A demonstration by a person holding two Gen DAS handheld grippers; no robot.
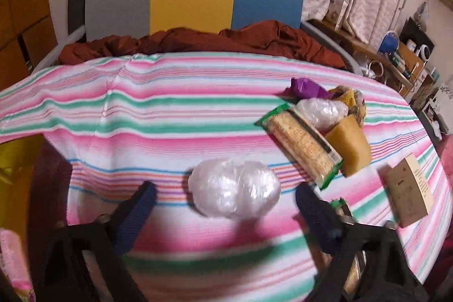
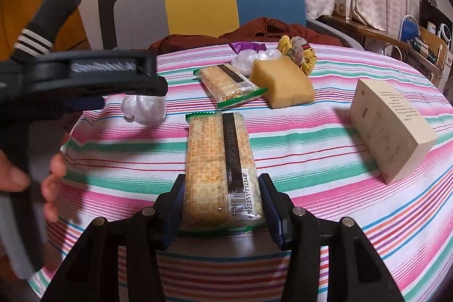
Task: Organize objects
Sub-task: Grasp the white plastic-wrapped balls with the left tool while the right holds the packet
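My left gripper (image 1: 226, 197) is open over the striped cloth, its blue fingers either side of a crumpled clear plastic wad (image 1: 235, 191), not touching it. That wad also shows in the right wrist view (image 2: 144, 109), below the left gripper's body (image 2: 85, 75). My right gripper (image 2: 222, 200) is shut on a cracker packet (image 2: 219, 166) with green ends, which rests on the cloth. A second cracker packet (image 1: 301, 145) (image 2: 226, 84), a yellow sponge (image 1: 349, 145) (image 2: 283, 82), another plastic wad (image 1: 321, 111) (image 2: 254, 57) and a purple wrapper (image 1: 304, 88) (image 2: 246, 47) lie clustered further back.
A beige box (image 1: 407, 190) (image 2: 390, 129) stands at the right of the round table with the striped cloth (image 1: 141, 109). A yellow patterned fabric bundle (image 2: 300, 53) sits behind the sponge. A chair with brown cloth (image 1: 198, 41) stands behind the table. Cluttered shelves (image 1: 396, 55) line the right wall.
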